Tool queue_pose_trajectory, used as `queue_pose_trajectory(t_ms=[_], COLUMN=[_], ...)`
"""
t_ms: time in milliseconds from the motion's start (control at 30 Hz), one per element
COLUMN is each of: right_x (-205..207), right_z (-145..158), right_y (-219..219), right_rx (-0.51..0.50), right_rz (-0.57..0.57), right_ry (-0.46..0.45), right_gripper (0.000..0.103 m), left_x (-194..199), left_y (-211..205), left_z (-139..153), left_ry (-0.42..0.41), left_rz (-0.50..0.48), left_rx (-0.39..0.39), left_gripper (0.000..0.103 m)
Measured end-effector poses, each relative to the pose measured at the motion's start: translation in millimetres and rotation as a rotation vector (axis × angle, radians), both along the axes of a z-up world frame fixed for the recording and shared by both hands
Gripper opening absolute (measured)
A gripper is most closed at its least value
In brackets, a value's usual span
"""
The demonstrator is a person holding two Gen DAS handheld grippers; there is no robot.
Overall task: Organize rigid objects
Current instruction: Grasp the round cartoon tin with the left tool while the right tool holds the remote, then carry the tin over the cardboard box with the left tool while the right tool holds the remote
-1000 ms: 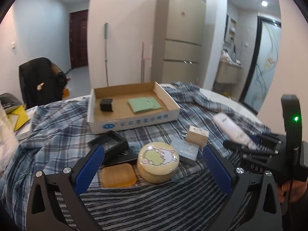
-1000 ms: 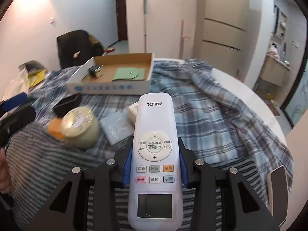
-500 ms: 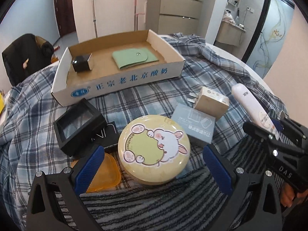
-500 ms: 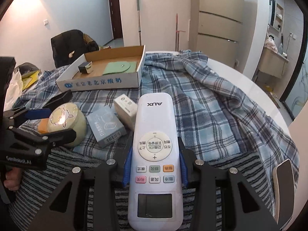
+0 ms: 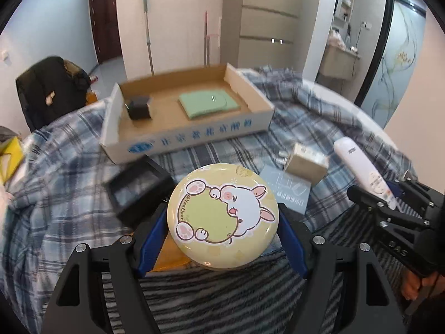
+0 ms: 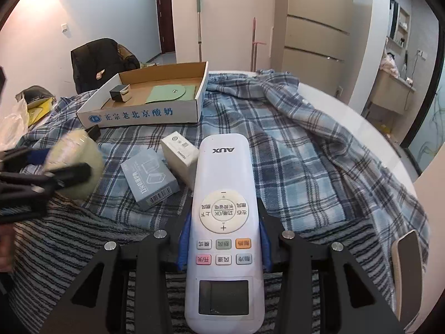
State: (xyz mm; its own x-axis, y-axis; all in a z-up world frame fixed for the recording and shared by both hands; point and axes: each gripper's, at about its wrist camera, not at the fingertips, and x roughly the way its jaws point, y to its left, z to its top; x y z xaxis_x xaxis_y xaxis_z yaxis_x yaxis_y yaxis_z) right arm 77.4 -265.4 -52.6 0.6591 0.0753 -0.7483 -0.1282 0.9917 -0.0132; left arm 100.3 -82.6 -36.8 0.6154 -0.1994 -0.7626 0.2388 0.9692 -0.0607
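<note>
My left gripper is shut on a round yellow tin with a rabbit on its lid, held just above the striped cloth. My right gripper is shut on a white AUX remote, which also shows in the left wrist view. The cardboard tray stands farther back, holding a small black box and a green pouch. The tin shows blurred in the right wrist view between the left gripper's fingers.
On the plaid cloth lie a grey-blue box, a beige box, a black open case and an orange bar under the tin. A dark chair stands left. A phone-like slab lies at right.
My left gripper has moved in around the yellow tin, closed on it and raised it slightly. The right gripper still holds the remote, shifted a little.
</note>
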Motion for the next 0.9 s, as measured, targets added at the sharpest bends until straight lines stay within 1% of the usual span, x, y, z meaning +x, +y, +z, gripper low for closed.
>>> queue_pose_trajectory(t_ms=[33,200,267,400,500,600,667,700,733,767,800,867,900], right_x=[-2,-8,-9,-9,-5,0,4,5,6,7,8,19,25], right_z=[3,21,27,44,61,81,93,98,103,106,108,115,121], right_y=[0,-1,-1,4,7,11,14,16,17,18,20,23,23], right_rx=[-0.007,0.016,0.01,-0.011,-0.005,0.005,0.005,0.004,0.004,0.006,0.005,0.01,0.022], right_rz=[-0.003,0.008,0.015,0.027,0.041,0.051,0.053,0.046,0.037,0.033,0.042,0.069,0.071], right_ry=[-0.01,-0.031,-0.04,-0.072,-0.103,-0.146,-0.177,-0.198,-0.217,-0.229,-0.23,-0.227,-0.23], right_gripper=[0.039,0.039,0.039,0.039,0.039,0.039,0.039,0.039,0.039,0.039,0.039,0.039,0.039], left_x=[-6,-23,-29,-34,-32,-22,-14,-9,-3,2,5,18,24], left_y=[3,14,17,22,30,41,47,52,58,66,71,83,85], left_z=[8,38,50,67,79,92,102,108,115,122,128,144,148], left_ry=[-0.029,-0.12,-0.157,-0.198,-0.215,-0.222,-0.243,-0.274,-0.302,-0.317,-0.325,-0.321,-0.319], left_rz=[0.008,0.031,0.04,0.058,0.071,0.088,0.096,0.116,0.16,0.198,0.204,0.187,0.193], left_rx=[0.001,-0.01,-0.011,0.005,0.004,-0.003,0.006,0.022,0.05,0.053,0.032,-0.042,-0.054], left_gripper=[0.077,0.077,0.077,0.077,0.077,0.077,0.077,0.077,0.077,0.077,0.077,0.077,0.077])
